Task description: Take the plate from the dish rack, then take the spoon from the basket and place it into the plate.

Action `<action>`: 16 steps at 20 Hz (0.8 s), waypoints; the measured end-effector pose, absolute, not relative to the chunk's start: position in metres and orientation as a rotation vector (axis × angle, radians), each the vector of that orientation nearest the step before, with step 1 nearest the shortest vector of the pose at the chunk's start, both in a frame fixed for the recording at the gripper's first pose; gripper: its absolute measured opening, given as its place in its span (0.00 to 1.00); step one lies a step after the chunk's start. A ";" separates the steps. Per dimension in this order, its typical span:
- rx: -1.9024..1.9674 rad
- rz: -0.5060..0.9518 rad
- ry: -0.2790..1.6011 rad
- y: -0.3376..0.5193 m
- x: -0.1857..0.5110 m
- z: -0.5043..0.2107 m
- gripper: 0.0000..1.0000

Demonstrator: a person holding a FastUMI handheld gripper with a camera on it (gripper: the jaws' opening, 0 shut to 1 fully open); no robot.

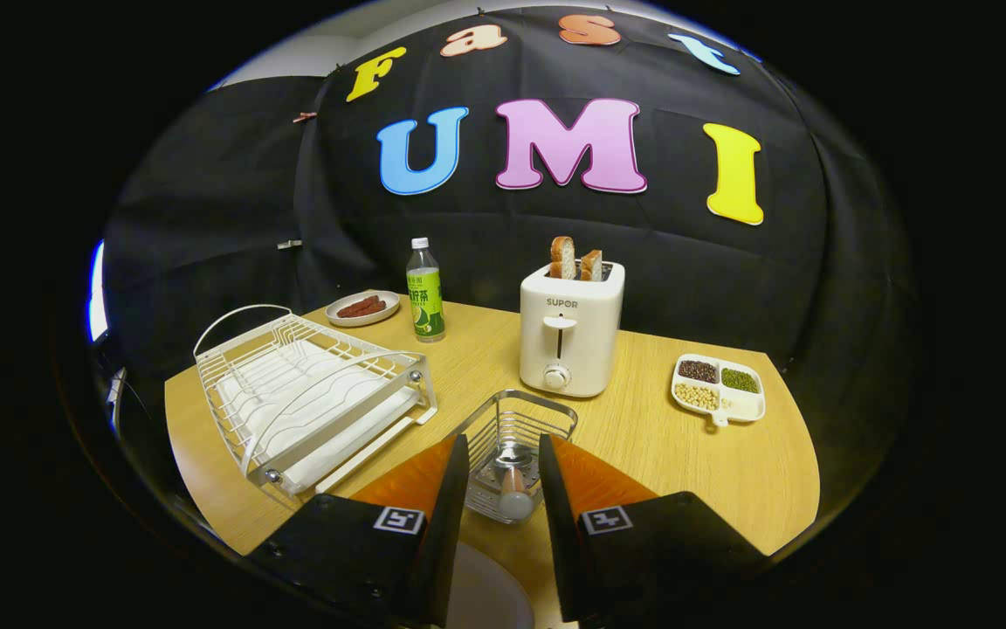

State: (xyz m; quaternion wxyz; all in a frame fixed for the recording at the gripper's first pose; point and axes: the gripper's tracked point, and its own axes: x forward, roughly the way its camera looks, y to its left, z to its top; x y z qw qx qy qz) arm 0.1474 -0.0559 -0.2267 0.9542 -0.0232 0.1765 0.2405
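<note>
My gripper is open and hangs over the near part of the wooden table. Just ahead of its fingertips, partly between them, stands a small wire basket. In the basket lies the spoon, with a metal bowl, a brown handle and a pale rounded end that points toward me. Neither finger touches the spoon. A piece of the white plate shows on the table below and between the fingers, close to me. The white wire dish rack stands left of the basket with no plate in it.
Behind the basket stands a white toaster with two bread slices sticking out. A green-labelled bottle and a small plate of sausages are at the far left corner. A divided dish of beans lies to the right.
</note>
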 end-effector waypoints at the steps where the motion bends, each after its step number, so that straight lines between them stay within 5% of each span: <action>1: -0.045 0.496 0.361 -0.053 0.147 -0.228 0.47; 4: -0.046 0.479 0.366 -0.051 0.155 -0.235 0.46; 7: -0.015 0.445 0.377 -0.053 0.162 -0.236 0.24; 16: -0.086 0.502 0.373 -0.048 0.159 -0.228 0.18</action>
